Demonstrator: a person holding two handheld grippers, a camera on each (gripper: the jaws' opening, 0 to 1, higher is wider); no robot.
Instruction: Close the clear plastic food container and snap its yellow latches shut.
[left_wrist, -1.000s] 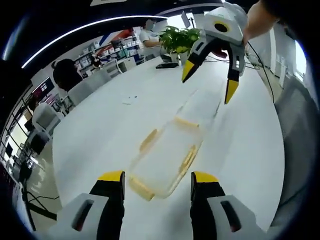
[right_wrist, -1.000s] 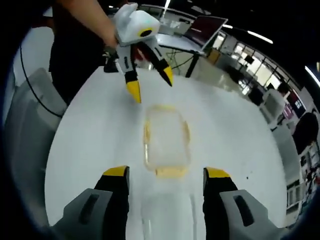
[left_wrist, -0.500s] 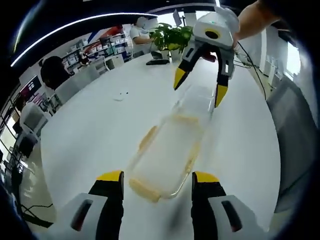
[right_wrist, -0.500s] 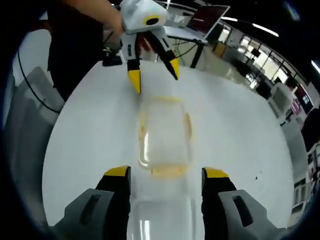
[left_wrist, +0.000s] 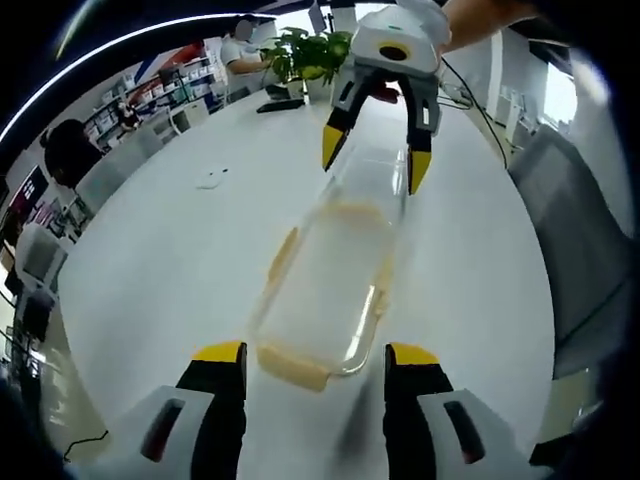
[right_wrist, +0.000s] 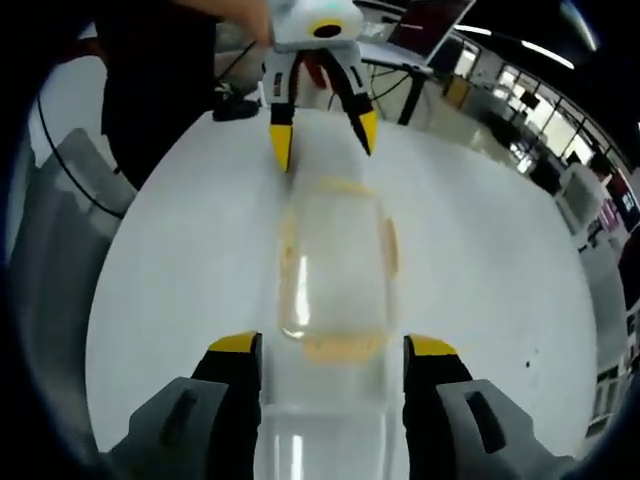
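Container (left_wrist: 330, 290) on table (left_wrist: 160, 260), between tongs

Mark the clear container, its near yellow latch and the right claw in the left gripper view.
Clear container (left_wrist: 325, 290): left gripper view, transparent top surface.
Near yellow latch (left_wrist: 292, 366): left gripper view, its middle.
Right claw (left_wrist: 370, 168): left gripper view, midway between its yellow tips.

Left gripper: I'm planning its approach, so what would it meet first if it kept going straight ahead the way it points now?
Probably the yellow latch on the near end of the clear container, right between the left gripper jaws. Depth is hard to judge here.
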